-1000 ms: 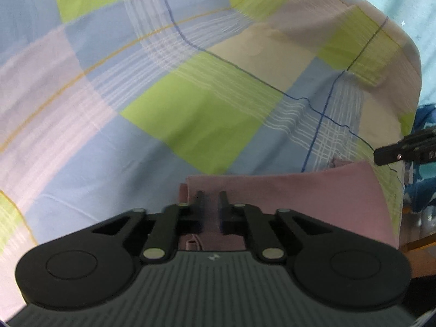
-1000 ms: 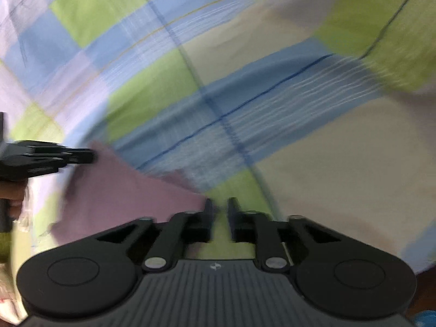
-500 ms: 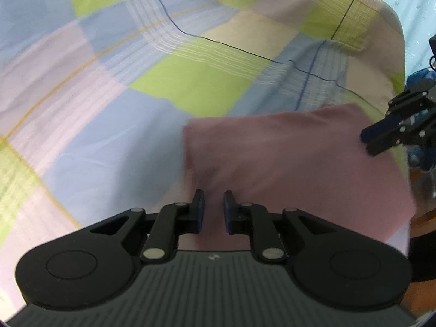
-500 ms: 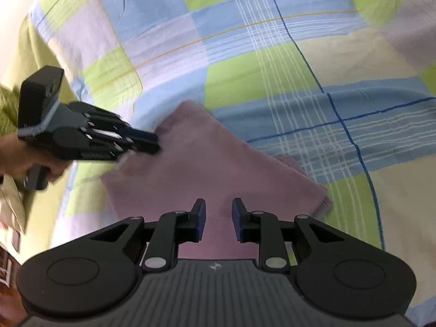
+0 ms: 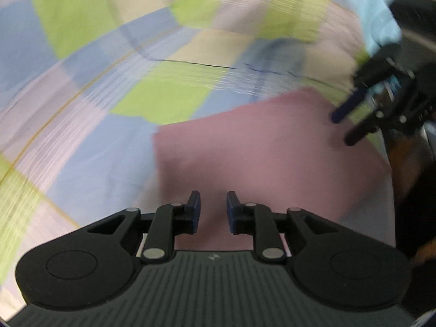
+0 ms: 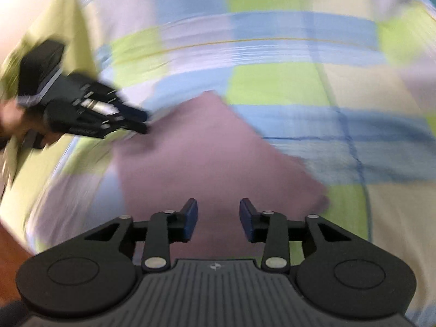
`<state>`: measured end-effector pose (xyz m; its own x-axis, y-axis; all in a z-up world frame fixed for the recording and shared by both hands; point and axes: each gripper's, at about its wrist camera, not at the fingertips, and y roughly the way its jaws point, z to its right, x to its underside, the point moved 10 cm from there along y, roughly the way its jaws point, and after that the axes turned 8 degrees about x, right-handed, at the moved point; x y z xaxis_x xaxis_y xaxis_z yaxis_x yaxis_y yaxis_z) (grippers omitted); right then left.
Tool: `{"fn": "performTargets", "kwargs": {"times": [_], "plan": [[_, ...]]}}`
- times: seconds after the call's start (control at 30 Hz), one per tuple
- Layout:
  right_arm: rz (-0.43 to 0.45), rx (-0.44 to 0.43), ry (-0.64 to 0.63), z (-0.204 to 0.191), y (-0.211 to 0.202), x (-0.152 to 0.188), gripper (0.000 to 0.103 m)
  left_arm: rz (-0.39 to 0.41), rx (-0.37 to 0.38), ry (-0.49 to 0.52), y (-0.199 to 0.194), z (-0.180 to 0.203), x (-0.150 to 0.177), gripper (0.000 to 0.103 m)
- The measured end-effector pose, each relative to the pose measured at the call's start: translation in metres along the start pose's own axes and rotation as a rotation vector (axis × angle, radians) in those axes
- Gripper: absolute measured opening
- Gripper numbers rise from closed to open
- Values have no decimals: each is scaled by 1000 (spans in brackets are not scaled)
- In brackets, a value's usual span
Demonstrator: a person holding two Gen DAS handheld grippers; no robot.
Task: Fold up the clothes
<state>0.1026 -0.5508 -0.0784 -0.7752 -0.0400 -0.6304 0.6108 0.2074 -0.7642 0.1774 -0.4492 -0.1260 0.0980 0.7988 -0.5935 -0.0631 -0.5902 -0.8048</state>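
Observation:
A folded pink cloth (image 5: 261,152) lies flat on the checked bedsheet (image 5: 109,87); it also shows in the right wrist view (image 6: 207,158). My left gripper (image 5: 213,212) is open and empty, raised above the cloth's near edge. My right gripper (image 6: 217,219) is open and empty, also above the cloth. In the left wrist view the right gripper (image 5: 354,120) hovers at the cloth's right side. In the right wrist view the left gripper (image 6: 136,122) hovers at the cloth's left corner. Both views are motion-blurred.
The sheet (image 6: 272,54) has green, blue, lilac and cream squares and covers the whole bed. A light blue fabric (image 5: 376,5) lies beyond the bed's far right edge. A wooden floor strip (image 6: 8,250) shows at lower left.
Both grippers let go of the pink cloth and opened wider. Both pulled back and up from it, so the whole folded cloth now lies in view.

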Motion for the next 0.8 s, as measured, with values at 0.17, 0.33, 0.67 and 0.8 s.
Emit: {"fn": "performTargets", "kwargs": {"times": [0.17,0.33,0.67,0.8], "plan": [[-86,25,-194,-20,12,18,38,-16,-77,72,4,10,20,17],[-78,126,-122,-2,-6,51,38,-10,-177,11,-20,6,51,18],[46,247,-95,-42,-87,51,43,-116,-352,330,-59,61,66,37],[74,324,-235,-73,-80,55,45,-110,-381,470,-47,79,64,37]]}}
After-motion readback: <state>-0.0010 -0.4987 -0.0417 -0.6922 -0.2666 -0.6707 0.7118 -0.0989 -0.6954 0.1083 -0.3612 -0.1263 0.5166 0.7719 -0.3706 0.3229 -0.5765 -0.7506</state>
